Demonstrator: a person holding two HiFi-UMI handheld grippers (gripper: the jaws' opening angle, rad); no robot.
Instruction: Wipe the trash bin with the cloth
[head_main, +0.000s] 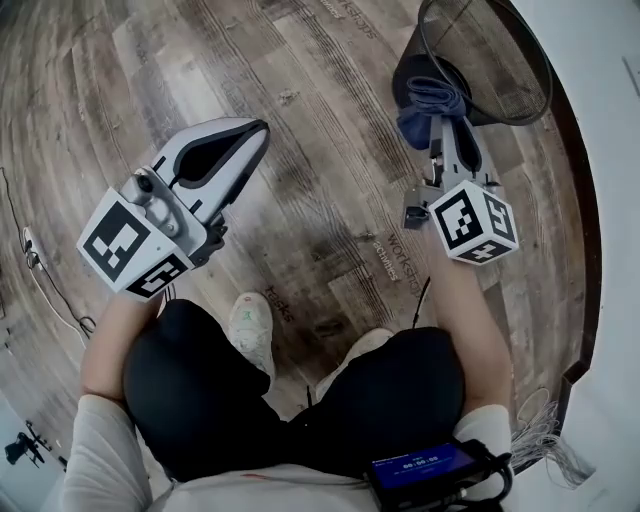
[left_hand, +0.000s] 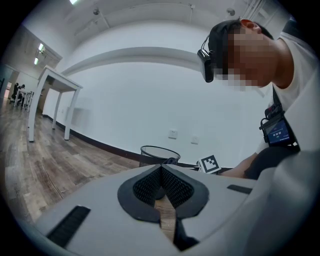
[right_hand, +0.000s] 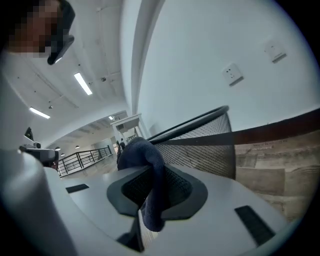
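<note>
Wooden floor (head_main: 300, 130) carries the black mesh trash bin (head_main: 500, 70), just ahead of the right claw (right_hand: 152, 175). That claw pinches the dark blue cloth (head_main: 428, 108), seemingly to rub the bin's side. The left claw (left_hand: 161, 172), pressed together and empty, hangs well apart, apparently spare.

Head view steeply down at floor (head_main: 300, 150), gripper views low, facing wall (left_hand: 150, 100), all share trash bin (head_main: 500, 70)
</note>
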